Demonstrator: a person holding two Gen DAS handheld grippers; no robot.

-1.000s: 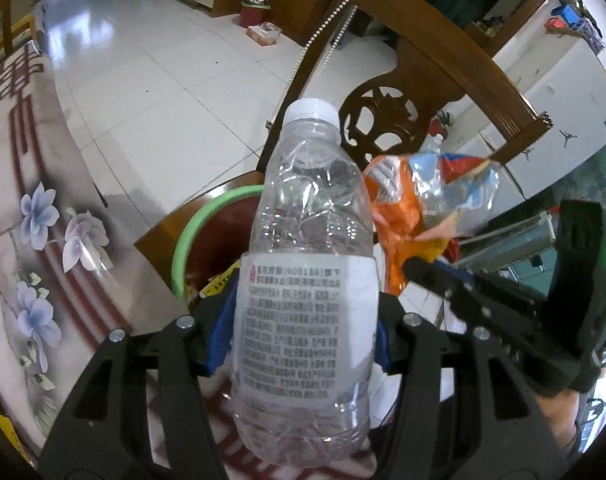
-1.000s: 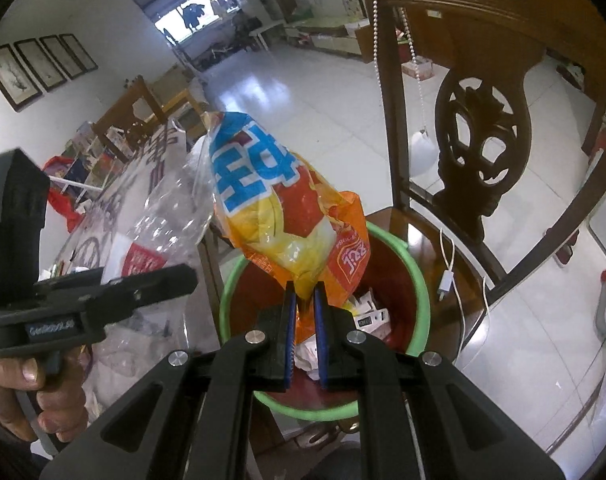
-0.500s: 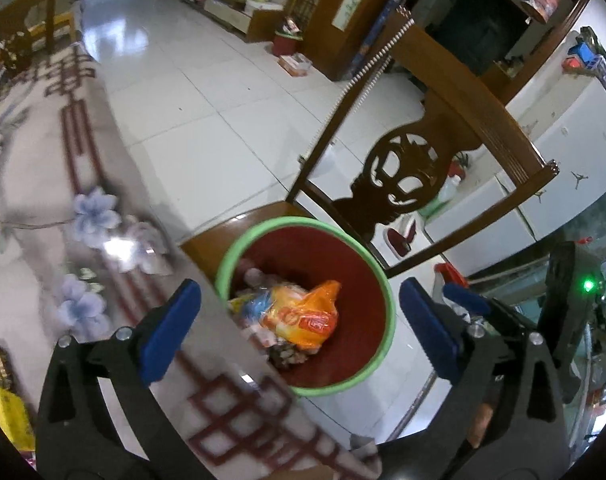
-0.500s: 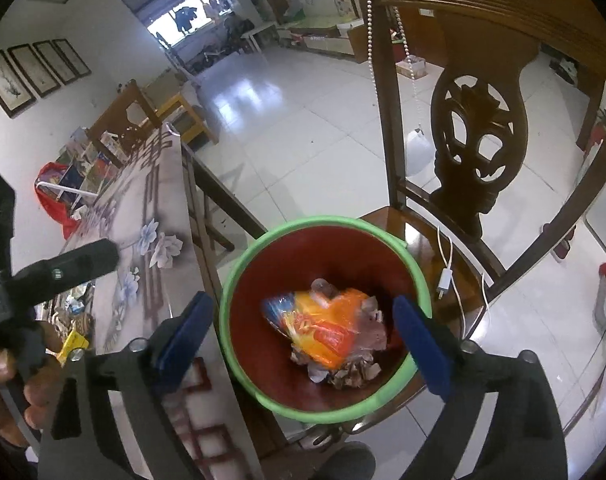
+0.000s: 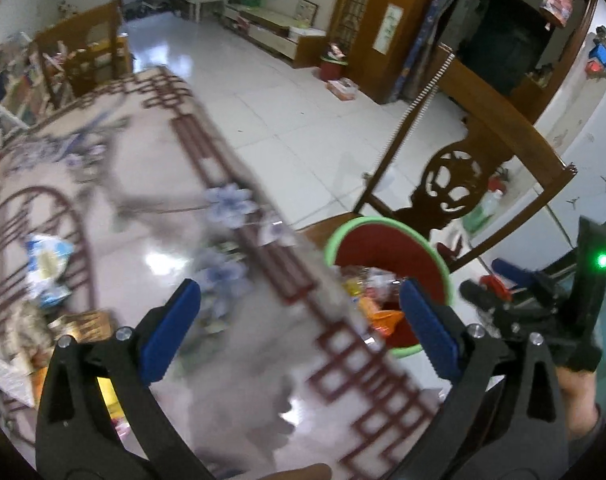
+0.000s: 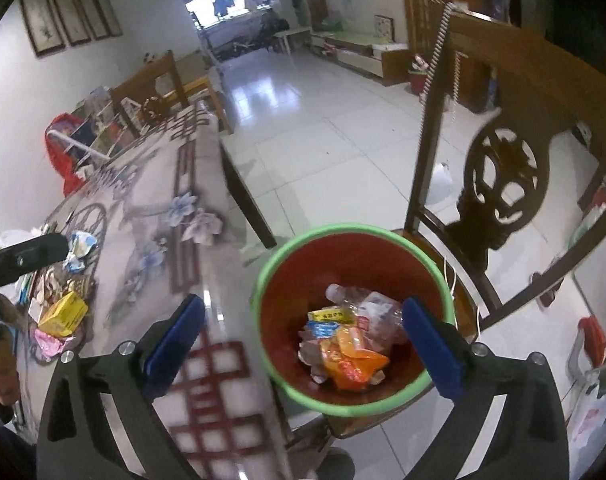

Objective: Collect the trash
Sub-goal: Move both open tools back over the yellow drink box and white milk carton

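A red bin with a green rim (image 6: 345,232) stands on a wooden chair seat beside the table. Inside it lie an orange snack bag (image 6: 353,362), a clear plastic bottle (image 6: 367,304) and other wrappers. The bin also shows in the left wrist view (image 5: 387,224). My right gripper (image 6: 301,340) is open and empty above the bin's near side. My left gripper (image 5: 299,328) is open and empty over the table edge. More trash lies on the table: a yellow box (image 6: 63,314), a blue-white wrapper (image 6: 79,250) and a pink wrapper (image 6: 49,342).
The table (image 6: 163,240) has a glossy flowered cover. A carved wooden chair back (image 6: 499,184) rises behind the bin. White tiled floor (image 6: 323,128) stretches beyond. The blue-white wrapper (image 5: 47,264) and other litter lie at the left in the left wrist view.
Both grippers let go: the bottle and the orange bag dropped into the bin. Since then the left gripper has swung left toward the table and the right has pulled back slightly.
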